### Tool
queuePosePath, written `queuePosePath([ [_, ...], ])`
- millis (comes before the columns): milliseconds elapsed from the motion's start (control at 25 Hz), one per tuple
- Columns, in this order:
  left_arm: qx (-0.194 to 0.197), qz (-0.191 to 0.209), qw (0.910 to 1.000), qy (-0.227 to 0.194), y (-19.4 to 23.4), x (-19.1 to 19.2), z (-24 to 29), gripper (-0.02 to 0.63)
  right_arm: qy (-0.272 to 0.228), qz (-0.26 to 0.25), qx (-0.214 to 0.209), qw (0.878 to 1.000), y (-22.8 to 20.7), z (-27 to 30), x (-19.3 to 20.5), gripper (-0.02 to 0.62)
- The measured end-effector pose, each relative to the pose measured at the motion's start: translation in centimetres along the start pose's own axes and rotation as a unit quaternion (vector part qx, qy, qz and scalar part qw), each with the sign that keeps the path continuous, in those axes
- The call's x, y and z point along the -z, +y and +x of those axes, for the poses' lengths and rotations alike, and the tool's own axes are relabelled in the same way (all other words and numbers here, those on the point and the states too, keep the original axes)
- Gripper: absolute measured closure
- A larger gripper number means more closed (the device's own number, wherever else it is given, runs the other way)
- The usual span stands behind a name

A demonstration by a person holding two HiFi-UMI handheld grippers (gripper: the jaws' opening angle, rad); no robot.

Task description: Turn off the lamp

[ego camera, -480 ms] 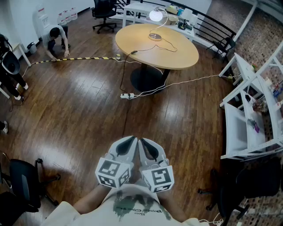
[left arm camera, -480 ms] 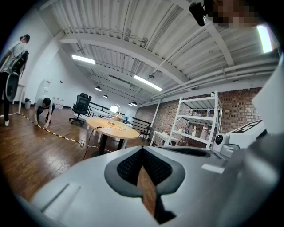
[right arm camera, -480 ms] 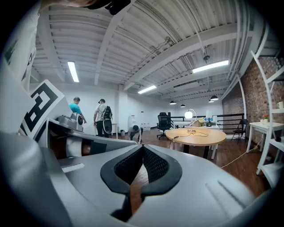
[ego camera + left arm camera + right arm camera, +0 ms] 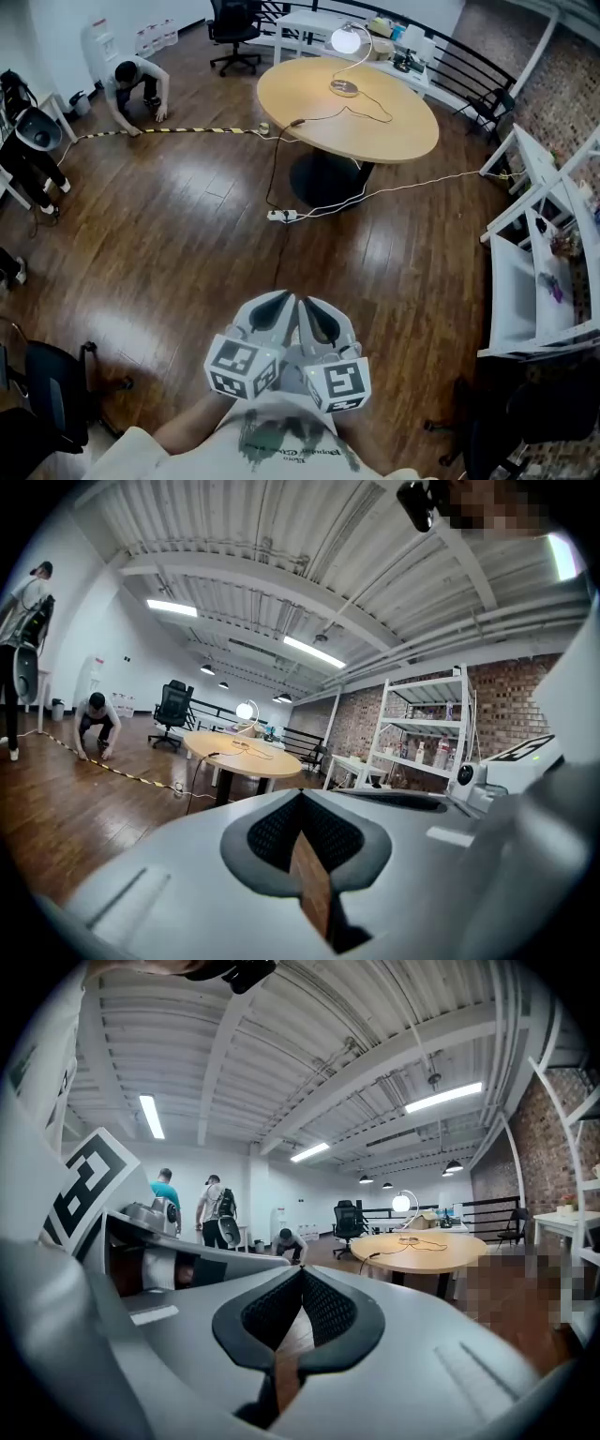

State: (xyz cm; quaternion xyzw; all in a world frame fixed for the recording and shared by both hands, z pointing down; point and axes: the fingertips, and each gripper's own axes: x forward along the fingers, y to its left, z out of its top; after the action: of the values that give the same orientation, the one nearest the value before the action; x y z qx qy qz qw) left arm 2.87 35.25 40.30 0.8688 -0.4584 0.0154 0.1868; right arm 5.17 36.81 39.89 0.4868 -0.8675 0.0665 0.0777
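Note:
The lamp (image 4: 346,39) has a lit round globe on a thin curved arm, and its base (image 4: 344,88) rests on the round wooden table (image 4: 375,122) far ahead. Its cord runs off the table down to the floor. My left gripper (image 4: 277,298) and right gripper (image 4: 315,304) sit side by side close to my body, both shut on nothing, several steps from the table. The left gripper view shows the lamp (image 4: 246,711) small in the distance beyond my left gripper (image 4: 301,795). It also glows far off, lamp (image 4: 401,1203), past my right gripper (image 4: 302,1272).
A power strip (image 4: 281,216) and white cables lie on the wood floor before the table. A person (image 4: 141,80) crouches by striped tape (image 4: 187,130) at the far left. White shelving (image 4: 534,272) stands on the right. Office chairs (image 4: 52,394) stand at the lower left and lower right.
The table and lamp have shifted slightly right and down in the head view as my viewpoint moved. Both grippers hold the same pose.

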Motion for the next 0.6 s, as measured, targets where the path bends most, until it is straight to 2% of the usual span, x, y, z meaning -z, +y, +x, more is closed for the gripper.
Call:
queuePosePath([
  [360,-0.032,0.021,0.9993,0.001,5.0,-3.3,8.9,0.606,-0.030,0.010,-0.023,0.999,-7.0,9.2,-2.7,0.595],
  [600,-0.046,0.022,0.9987,0.005,7.3,-5.2,14.3,0.606,-0.028,0.015,-0.043,0.999,-11.1,14.4,-3.7,0.595],
])
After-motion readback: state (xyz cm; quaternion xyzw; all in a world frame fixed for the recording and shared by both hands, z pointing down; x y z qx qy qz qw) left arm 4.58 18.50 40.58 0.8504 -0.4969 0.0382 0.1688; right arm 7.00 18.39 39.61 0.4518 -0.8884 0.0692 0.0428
